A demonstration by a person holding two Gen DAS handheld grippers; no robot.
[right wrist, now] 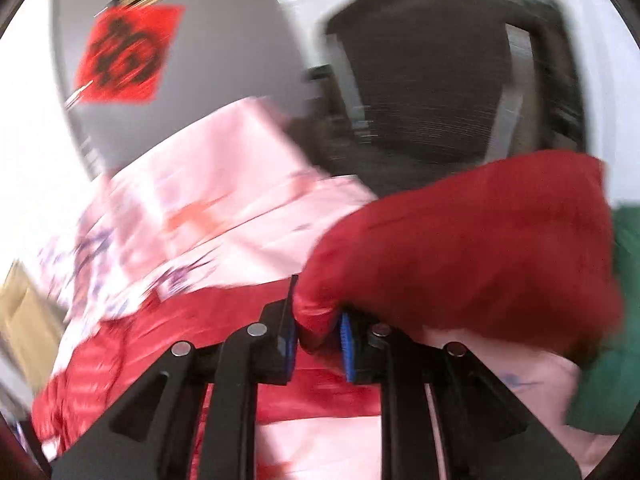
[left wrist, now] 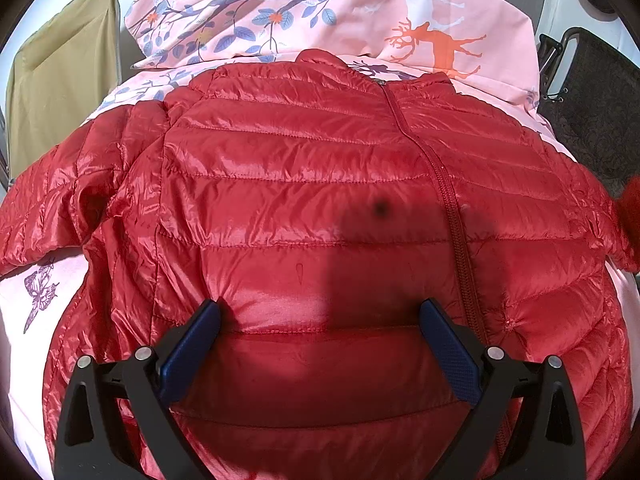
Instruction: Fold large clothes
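**Red jacket on the bed, one sleeve pinched**

Blue-padded fingers of the left gripper (left wrist: 320,340) stand wide apart over the lower front of the red puffer jacket (left wrist: 320,184), with nothing between them; their shadow falls on the quilted cloth. That jacket lies front up, zip closed, spread across a pink bedsheet (left wrist: 400,8) printed with branches, deer and a butterfly. One sleeve trails off to the left of this view.

From the right wrist view, heavily blurred, the right gripper (right wrist: 318,340) stands narrow, its pads pinching a fold of the jacket's other sleeve (right wrist: 472,240), which bulges up and away above the fingers.

No containers show in either view. An olive-green cushion (left wrist: 60,80) stands beside the bed, and a dark mesh chair (right wrist: 440,80) sits beyond its far edge. A red diamond-shaped paper (right wrist: 128,52) hangs on the grey wall, and something green (right wrist: 616,320) lies at the right edge.
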